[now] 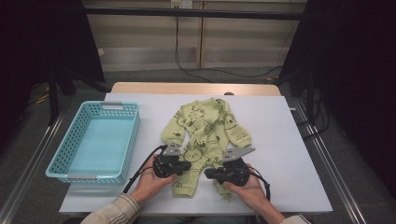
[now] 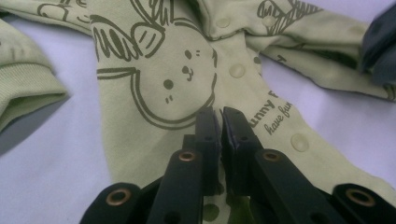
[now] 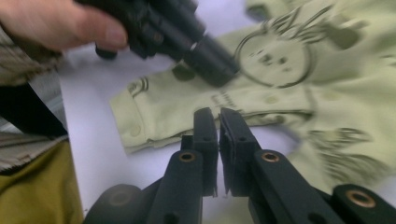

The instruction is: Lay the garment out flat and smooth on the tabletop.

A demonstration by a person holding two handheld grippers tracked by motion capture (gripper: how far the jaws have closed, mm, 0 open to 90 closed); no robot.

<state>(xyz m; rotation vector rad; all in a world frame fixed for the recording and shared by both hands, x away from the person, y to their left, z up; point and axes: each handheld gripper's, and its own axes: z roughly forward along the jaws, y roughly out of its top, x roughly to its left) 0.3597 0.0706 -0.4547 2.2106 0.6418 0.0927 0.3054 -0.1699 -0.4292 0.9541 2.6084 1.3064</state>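
High view shows one green baby romper (image 1: 205, 135) lying mid-table, one blue basket (image 1: 95, 140) to its left, and two grippers, left gripper (image 1: 187, 166) and right gripper (image 1: 208, 173), both closed empty over its near legs.

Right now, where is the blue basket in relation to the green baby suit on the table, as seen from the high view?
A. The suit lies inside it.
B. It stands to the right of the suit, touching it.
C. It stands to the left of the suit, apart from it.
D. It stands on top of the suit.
C: the blue basket stands on the white table left of the green baby suit, with bare table between them.
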